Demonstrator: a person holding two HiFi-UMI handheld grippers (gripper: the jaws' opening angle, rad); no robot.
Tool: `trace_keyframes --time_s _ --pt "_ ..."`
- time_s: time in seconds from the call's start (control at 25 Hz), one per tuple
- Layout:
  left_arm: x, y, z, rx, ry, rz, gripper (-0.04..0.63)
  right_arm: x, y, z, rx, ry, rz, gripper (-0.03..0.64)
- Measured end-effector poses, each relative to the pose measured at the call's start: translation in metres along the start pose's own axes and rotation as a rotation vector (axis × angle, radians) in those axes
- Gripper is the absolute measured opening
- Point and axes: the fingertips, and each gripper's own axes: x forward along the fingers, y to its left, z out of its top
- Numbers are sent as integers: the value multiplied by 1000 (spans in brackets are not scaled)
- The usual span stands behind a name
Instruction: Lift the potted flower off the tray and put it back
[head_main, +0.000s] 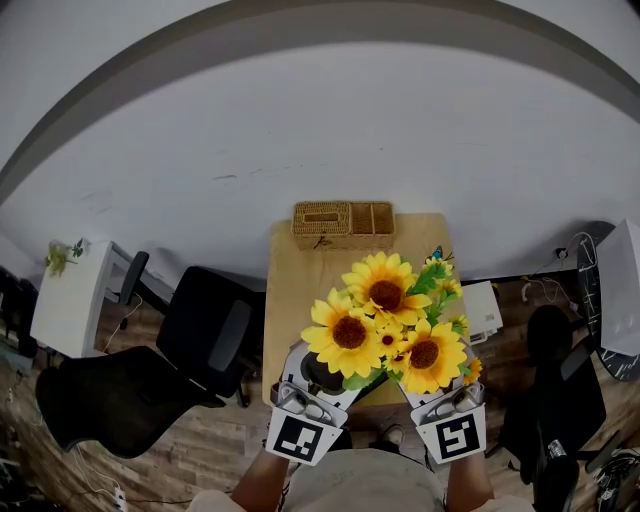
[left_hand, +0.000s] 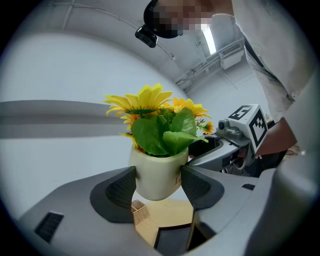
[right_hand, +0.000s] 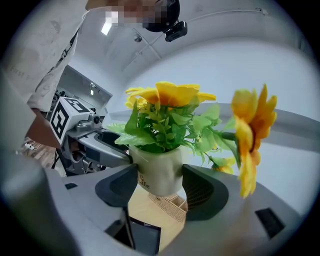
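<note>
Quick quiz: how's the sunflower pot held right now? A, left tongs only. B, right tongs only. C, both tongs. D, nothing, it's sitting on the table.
C: each gripper view shows its own jaws pressed against the sunflower pot, left tongs and right tongs alike, with the wooden table below it.

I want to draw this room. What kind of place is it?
Probably an office or workroom. Black office chairs stand beside a small wooden table, a white cabinet sits against the plain white wall, and the floor is wood.
</note>
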Motion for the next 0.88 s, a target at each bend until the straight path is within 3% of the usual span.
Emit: trace_keyframes --time_s 0.08,0.24,0.88 --pt "0 1 -5 -7 11 -3 270 1 3 -7 15 27 6 296" --pt "-1 -4 -17 -24 35 -8 270 -8 11 -43 85 203 16 296" --pt "-1 -16 -56 -123 115 -26 270 -7 21 -70 106 243 32 296"
